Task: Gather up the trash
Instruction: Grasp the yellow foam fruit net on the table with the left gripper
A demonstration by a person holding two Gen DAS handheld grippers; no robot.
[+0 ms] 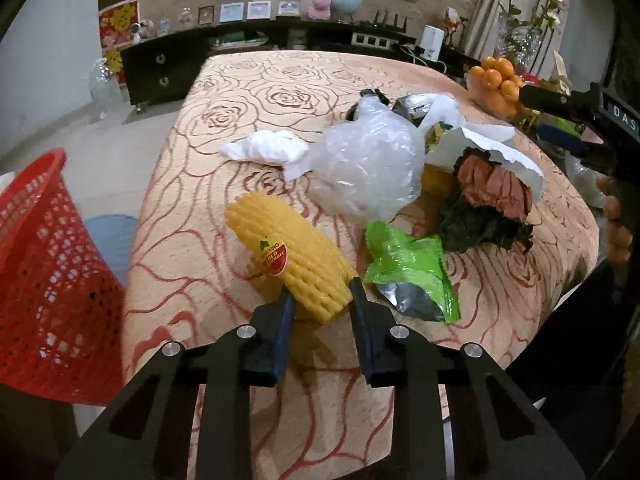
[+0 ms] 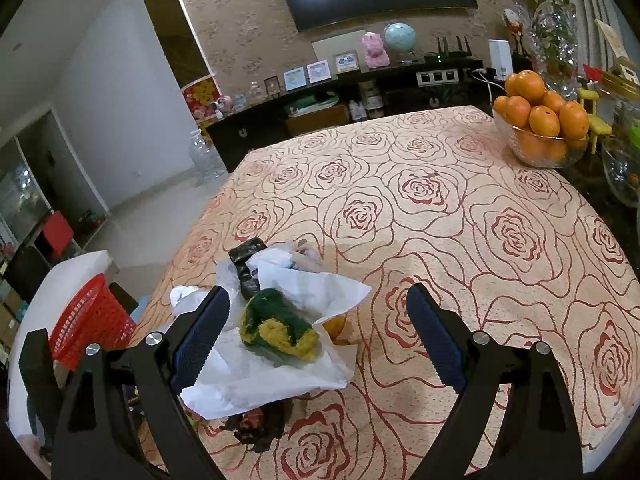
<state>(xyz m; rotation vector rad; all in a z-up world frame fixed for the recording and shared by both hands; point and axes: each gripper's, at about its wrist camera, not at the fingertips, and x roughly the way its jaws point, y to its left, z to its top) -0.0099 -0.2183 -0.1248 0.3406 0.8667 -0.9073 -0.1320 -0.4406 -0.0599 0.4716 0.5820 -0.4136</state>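
Yellow foam net [image 1: 292,256] with a red sticker lies at the near-left edge of the trash heap on the bench [image 1: 256,92], and the left claw [image 1: 320,300] pinches its near end between both fingers. Just right of the net lies a green wrapper [image 1: 408,264]; behind it sits a clear bag [image 1: 368,164], with a white tissue [image 1: 268,148] to that bag's left and a dark wad [image 1: 488,208] under torn white paper [image 2: 280,364] to its right. Off the bench's left edge stands a red basket [image 1: 48,280] — well apart from the heap. The right claw [image 2: 320,336] is spread wide over the paper, which carries a green-and-yellow sponge [image 2: 280,328]. At the far right corner — a bowl of oranges [image 2: 540,128].
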